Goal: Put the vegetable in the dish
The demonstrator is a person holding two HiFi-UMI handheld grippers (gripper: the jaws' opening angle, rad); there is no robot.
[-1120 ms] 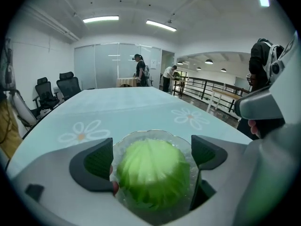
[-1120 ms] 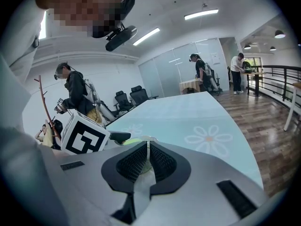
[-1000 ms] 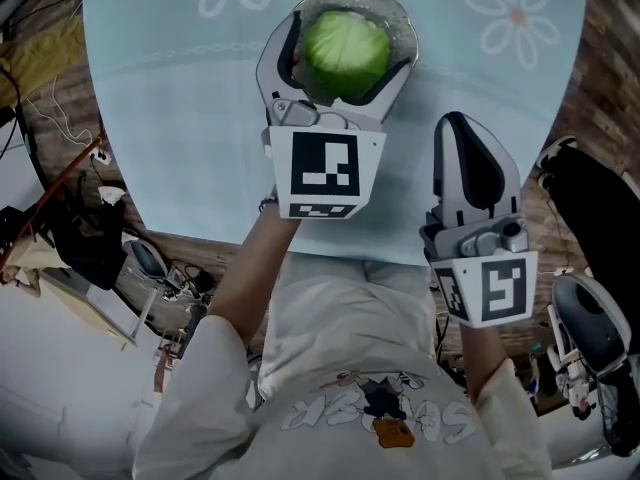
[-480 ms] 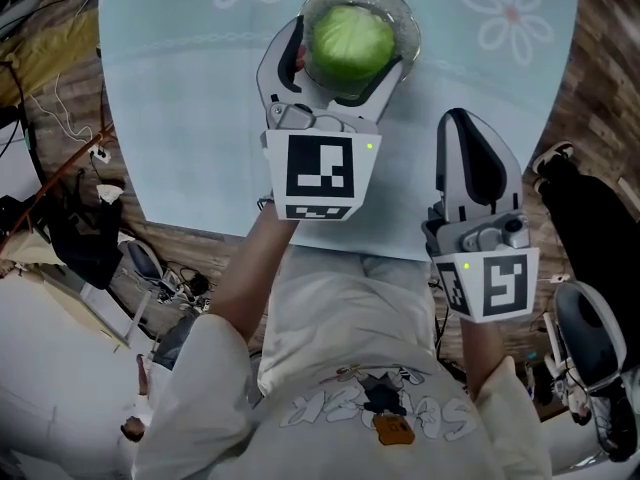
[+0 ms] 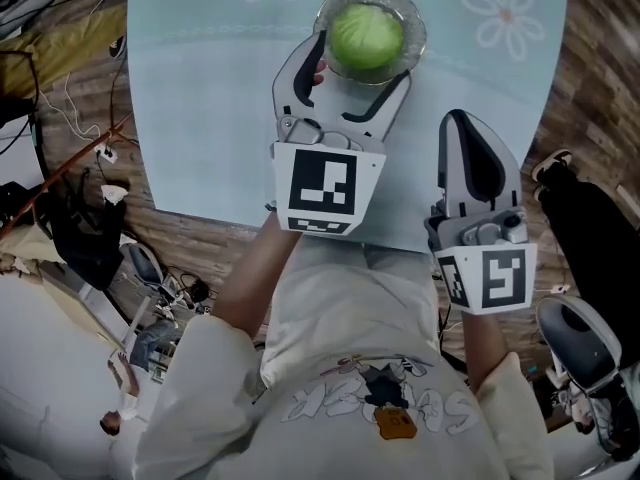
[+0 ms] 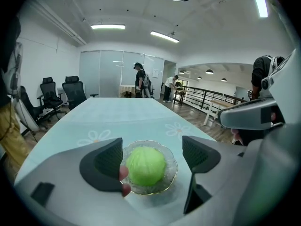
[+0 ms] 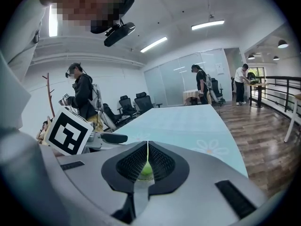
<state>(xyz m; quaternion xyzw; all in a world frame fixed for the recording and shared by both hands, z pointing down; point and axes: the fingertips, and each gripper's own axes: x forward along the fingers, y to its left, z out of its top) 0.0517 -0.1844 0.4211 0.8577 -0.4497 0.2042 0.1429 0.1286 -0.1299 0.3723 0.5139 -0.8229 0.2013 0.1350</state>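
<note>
Cabbage [image 5: 366, 34] sits in dish [image 5: 412, 26], top centre. Left gripper [image 5: 355, 66] backs off it, empty, jaws partly closing. Right gripper [image 5: 462, 123] is closed, idle. Looks done.

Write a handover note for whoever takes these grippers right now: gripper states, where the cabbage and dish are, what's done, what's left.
The left gripper is open and empty; its jaws have just been closing in, with the pads clear of the cabbage and nothing gripped.
The right gripper is shut and empty, over the near side of the table.
The cabbage sits in the glass dish, just ahead of the left jaws.
Done: the vegetable is in the dish.
Left: probably only pulling both grippers clear.
</note>
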